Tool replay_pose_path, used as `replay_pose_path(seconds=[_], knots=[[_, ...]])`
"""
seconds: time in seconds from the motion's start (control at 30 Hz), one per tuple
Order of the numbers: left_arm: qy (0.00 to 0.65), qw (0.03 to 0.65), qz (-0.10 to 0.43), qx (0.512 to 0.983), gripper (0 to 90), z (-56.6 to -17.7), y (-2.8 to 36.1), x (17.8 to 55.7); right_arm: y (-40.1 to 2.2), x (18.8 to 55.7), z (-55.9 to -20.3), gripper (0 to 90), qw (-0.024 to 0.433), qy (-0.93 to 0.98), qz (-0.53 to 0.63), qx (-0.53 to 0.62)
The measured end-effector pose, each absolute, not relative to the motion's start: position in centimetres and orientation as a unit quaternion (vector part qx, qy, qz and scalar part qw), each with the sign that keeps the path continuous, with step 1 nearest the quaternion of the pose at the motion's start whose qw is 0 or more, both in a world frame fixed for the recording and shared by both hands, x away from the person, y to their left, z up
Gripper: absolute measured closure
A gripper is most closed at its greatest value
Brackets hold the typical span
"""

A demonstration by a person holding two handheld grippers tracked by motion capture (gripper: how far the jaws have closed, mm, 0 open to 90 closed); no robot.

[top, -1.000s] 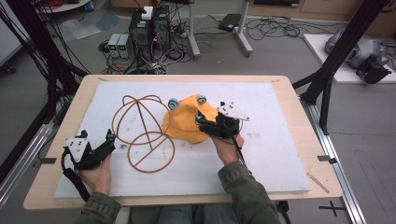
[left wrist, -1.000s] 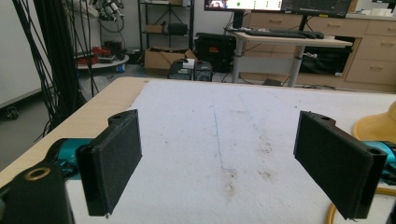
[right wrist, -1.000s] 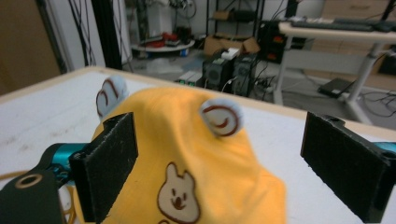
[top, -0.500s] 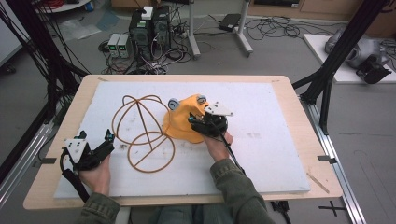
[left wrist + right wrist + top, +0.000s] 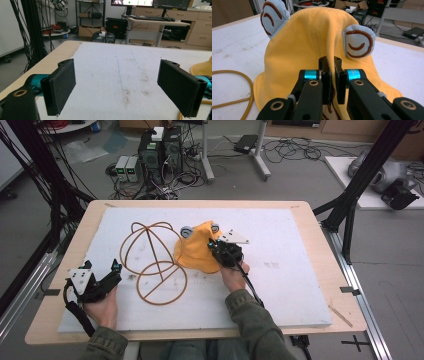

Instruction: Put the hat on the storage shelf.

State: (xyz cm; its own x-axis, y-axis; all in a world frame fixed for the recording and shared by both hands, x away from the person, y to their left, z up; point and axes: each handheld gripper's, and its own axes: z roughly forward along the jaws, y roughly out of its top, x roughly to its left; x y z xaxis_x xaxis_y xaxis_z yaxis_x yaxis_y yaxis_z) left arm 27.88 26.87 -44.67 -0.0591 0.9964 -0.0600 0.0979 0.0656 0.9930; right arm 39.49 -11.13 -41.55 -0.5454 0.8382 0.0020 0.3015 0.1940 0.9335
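A yellow hat (image 5: 198, 251) with two pale blue ears lies on the white board (image 5: 280, 285), leaning against a brown wire hat frame (image 5: 152, 257). My right gripper (image 5: 216, 248) is shut on a fold of the hat's cloth; in the right gripper view the hat (image 5: 312, 37) rises ahead of my gripper (image 5: 331, 72), whose jaws pinch a fold between them. My left gripper (image 5: 116, 269) rests at the board's near left, open, just left of the frame's base ring. In the left gripper view its pads (image 5: 61, 87) stand wide apart over bare board.
The wooden table (image 5: 310, 225) carries the white board. Black frame posts (image 5: 367, 167) stand at the right and left. Computers and cables (image 5: 160, 155) lie on the floor beyond the far edge. The frame's ring (image 5: 234, 87) lies left of the hat.
My right gripper moved left onto the hat, then lifted and pulled a fold of it toward me. The left gripper stayed put.
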Motion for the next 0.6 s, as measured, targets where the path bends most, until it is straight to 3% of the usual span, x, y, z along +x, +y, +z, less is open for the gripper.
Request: replay_pose_path(seconds=[0.23,0.6], knots=[[0.552,0.476,0.471,0.497,15.3,-44.7,26.7,28.0,-11.8,39.0,-40.6,88.4,0.282,0.714,0.513,0.384],[0.547,0.48,0.469,0.501,15.3,-44.7,26.3,28.0,-14.9,37.4,-36.4,88.3,0.325,0.65,0.574,0.377]])
